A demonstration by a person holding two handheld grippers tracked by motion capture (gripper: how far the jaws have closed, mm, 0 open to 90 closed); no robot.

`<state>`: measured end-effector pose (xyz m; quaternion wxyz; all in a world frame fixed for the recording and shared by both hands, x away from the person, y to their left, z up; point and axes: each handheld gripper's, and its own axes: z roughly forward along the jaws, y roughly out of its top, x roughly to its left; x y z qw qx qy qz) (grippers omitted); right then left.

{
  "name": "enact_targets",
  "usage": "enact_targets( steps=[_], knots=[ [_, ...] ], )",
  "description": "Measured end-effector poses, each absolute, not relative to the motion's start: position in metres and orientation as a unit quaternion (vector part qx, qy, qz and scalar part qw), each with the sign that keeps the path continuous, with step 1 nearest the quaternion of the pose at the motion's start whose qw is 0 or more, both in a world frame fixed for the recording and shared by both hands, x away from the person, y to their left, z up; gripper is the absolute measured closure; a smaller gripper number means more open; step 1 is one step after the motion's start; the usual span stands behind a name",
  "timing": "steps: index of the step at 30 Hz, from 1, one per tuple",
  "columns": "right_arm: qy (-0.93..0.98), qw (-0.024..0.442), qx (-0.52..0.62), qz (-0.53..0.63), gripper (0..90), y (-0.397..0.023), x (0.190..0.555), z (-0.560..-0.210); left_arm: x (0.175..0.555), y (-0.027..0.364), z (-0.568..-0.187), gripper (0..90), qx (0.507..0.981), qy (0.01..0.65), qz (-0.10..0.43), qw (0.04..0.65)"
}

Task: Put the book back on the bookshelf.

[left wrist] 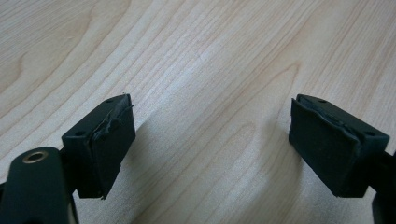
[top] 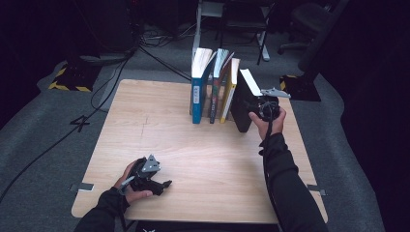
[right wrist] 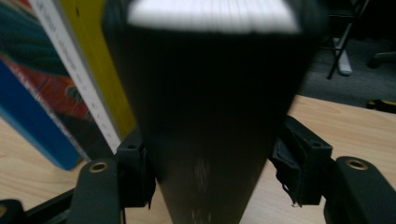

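Observation:
A black book (top: 241, 104) stands upright and tilted at the right end of a row of books, its white page edge at the top (right wrist: 212, 16). My right gripper (top: 250, 108) reaches in from the right with the book's spine edge between its jaws (right wrist: 212, 172). The left pad lies close against the cover, a thin gap shows at the right pad (right wrist: 289, 168), and the picture is blurred there. Near the table's front left, my left gripper (top: 163, 185) rests low over bare wood, open with nothing between its fingers (left wrist: 212, 149).
A blue book (top: 198, 87), a dark patterned book (top: 217, 84) and a yellow book (top: 231, 92) stand upright just left of the black one. The wooden table (top: 159, 125) stands on grey carpet with cables (top: 101, 92) at the left and chair legs (top: 263, 46) behind.

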<state>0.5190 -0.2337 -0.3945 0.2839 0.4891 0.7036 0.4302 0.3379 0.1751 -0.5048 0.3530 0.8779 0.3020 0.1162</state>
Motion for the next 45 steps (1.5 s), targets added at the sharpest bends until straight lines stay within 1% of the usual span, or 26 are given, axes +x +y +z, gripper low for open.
enact_targets(
  steps=[1,4,8,9,10,11,12,13,14,15,16,18,20,26,29,34,36,41,42,43,44,45],
  knots=[
    [0.704,0.284,0.489,0.430,38.5,-0.234,0.519,-0.395,0.338,0.175,-0.505,14.8,0.877,0.303,0.116,0.353],
    [0.707,0.271,0.481,0.442,39.7,-0.240,0.514,-0.413,0.338,0.175,-0.505,14.9,0.877,0.304,0.116,0.353],
    [0.710,0.255,0.472,0.457,44.9,-0.243,0.513,-0.439,0.338,0.175,-0.505,14.8,0.877,0.304,0.116,0.353],
    [0.709,0.262,0.469,0.457,46.5,-0.240,0.514,-0.448,0.338,0.175,-0.505,14.8,0.877,0.304,0.116,0.353],
    [0.709,0.262,0.469,0.457,46.5,-0.240,0.514,-0.448,0.338,0.175,-0.505,14.8,0.877,0.304,0.116,0.353],
    [0.703,0.275,0.466,0.461,46.8,-0.238,0.515,-0.452,0.338,0.175,-0.505,14.8,0.877,0.303,0.117,0.353],
    [0.703,0.275,0.466,0.461,46.8,-0.238,0.515,-0.452,0.338,0.175,-0.505,14.8,0.877,0.304,0.116,0.353],
    [0.696,0.287,0.462,0.469,46.6,-0.236,0.516,-0.453,0.338,0.175,-0.505,14.8,0.877,0.304,0.116,0.353],
    [0.696,0.287,0.462,0.469,46.6,-0.236,0.516,-0.453,0.338,0.175,-0.505,14.8,0.877,0.304,0.116,0.353],
    [0.694,0.302,0.458,0.466,46.7,-0.233,0.518,-0.452,0.338,0.175,-0.505,14.8,0.877,0.304,0.116,0.353],
    [0.694,0.302,0.458,0.466,46.7,-0.233,0.518,-0.452,0.338,0.175,-0.505,14.8,0.877,0.304,0.116,0.353],
    [0.695,0.308,0.454,0.464,45.5,-0.229,0.521,-0.450,0.338,0.175,-0.505,14.8,0.877,0.304,0.116,0.353],
    [0.698,0.325,0.451,0.452,45.3,-0.222,0.521,-0.448,0.338,0.175,-0.505,14.8,0.877,0.304,0.116,0.353],
    [0.685,0.337,0.462,0.451,46.5,-0.216,0.519,-0.443,0.338,0.175,-0.505,14.8,0.877,0.304,0.115,0.353],
    [0.685,0.336,0.465,0.449,46.1,-0.215,0.520,-0.440,0.338,0.175,-0.505,14.7,0.877,0.304,0.115,0.353],
    [0.668,0.354,0.464,0.462,46.0,-0.209,0.520,-0.417,0.338,0.175,-0.505,14.7,0.877,0.303,0.115,0.353],
    [0.675,0.362,0.464,0.444,46.5,-0.205,0.523,-0.410,0.338,0.175,-0.505,14.7,0.877,0.303,0.116,0.353],
    [0.678,0.350,0.474,0.441,45.8,-0.204,0.530,-0.402,0.338,0.175,-0.505,14.7,0.877,0.304,0.115,0.354],
    [0.683,0.338,0.474,0.442,43.9,-0.206,0.533,-0.400,0.338,0.175,-0.505,14.7,0.877,0.303,0.115,0.354],
    [0.691,0.328,0.464,0.446,40.2,-0.208,0.538,-0.391,0.338,0.175,-0.505,14.6,0.878,0.302,0.115,0.354],
    [0.684,0.340,0.464,0.448,40.1,-0.207,0.537,-0.385,0.338,0.175,-0.505,14.5,0.878,0.302,0.115,0.354],
    [0.684,0.340,0.464,0.448,40.1,-0.207,0.537,-0.385,0.338,0.175,-0.505,14.5,0.878,0.302,0.115,0.354]
  ],
)
